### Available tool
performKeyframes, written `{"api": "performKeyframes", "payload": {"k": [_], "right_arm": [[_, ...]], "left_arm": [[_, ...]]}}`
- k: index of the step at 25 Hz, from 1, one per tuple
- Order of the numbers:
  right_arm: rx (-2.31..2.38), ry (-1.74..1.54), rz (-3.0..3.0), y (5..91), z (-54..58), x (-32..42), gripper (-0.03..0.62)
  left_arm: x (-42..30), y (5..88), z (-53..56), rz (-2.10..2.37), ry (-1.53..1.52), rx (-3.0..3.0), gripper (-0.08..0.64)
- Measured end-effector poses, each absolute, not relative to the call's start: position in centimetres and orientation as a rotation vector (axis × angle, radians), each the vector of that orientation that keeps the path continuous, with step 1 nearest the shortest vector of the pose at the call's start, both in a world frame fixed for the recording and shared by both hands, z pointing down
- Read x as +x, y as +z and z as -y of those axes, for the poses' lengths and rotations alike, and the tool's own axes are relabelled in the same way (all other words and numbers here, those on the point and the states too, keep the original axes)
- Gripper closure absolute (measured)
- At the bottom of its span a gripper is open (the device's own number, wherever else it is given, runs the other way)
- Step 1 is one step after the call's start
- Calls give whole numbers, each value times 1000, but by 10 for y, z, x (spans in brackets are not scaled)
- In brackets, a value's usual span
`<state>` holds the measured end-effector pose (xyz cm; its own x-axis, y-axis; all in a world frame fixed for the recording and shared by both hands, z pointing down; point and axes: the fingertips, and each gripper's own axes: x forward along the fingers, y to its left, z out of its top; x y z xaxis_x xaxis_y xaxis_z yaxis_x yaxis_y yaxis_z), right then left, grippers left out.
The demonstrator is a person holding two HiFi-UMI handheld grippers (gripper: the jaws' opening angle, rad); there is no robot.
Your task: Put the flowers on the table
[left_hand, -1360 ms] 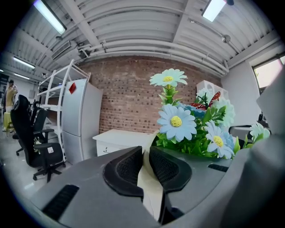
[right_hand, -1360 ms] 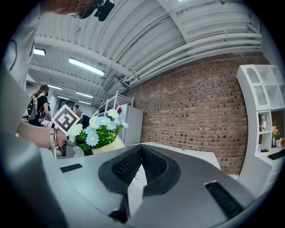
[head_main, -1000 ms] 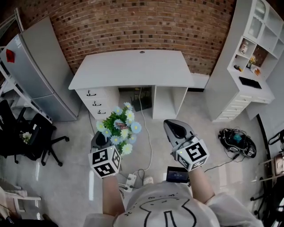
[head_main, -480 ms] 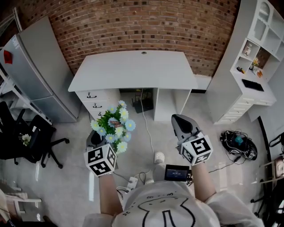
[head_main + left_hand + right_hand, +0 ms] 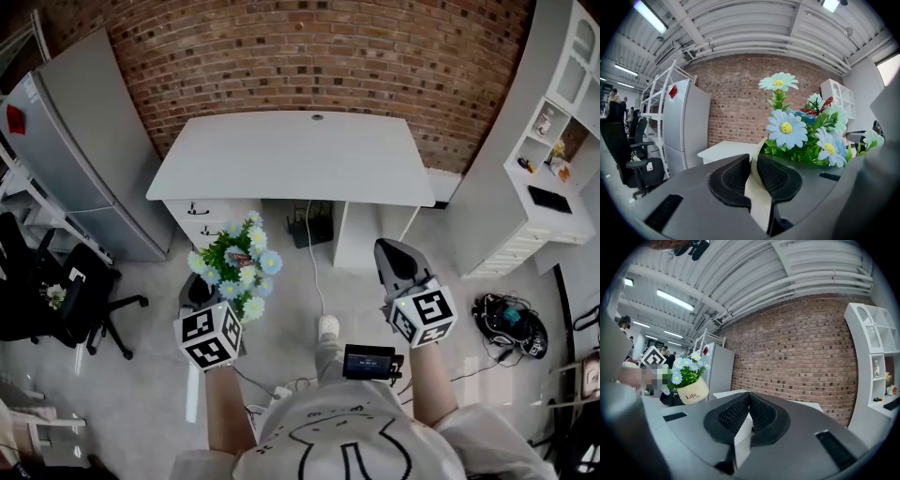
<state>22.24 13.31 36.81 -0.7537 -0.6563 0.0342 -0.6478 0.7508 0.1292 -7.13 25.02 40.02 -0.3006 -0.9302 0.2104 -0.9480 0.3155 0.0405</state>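
Observation:
A bunch of pale blue and white artificial flowers (image 5: pixel 234 267) stands in a cream pot, held above the floor in front of the white table (image 5: pixel 291 155). My left gripper (image 5: pixel 206 284) is shut on the pot's rim (image 5: pixel 757 187), with the flowers (image 5: pixel 801 131) rising just right of the pads. My right gripper (image 5: pixel 388 249) hangs at the same height to the right, shut with nothing in it. In the right gripper view its pads meet (image 5: pixel 749 397), and the pot (image 5: pixel 692 392) shows off to the left. The table top is bare.
A grey refrigerator (image 5: pixel 75 150) stands left of the table and a white shelf unit (image 5: pixel 553 159) right of it. Drawers (image 5: pixel 211 220) sit under the table's left side. A black office chair (image 5: pixel 66 291), floor cables with a power strip (image 5: pixel 281 394) and a black bag (image 5: pixel 511 319) lie around.
The table has come closer and sits lower in the head view as the person walks toward it. Both grippers keep their height; the left still holds the pot.

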Motion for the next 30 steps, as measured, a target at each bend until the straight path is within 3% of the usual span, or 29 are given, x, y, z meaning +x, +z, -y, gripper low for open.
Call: {"api": "performKeyframes", "payload": {"k": [30], "right_arm": [[889,-158,2910,361,194,119,575]], "left_arm": [[-159,393,48,2470,103,1561,499]]}}
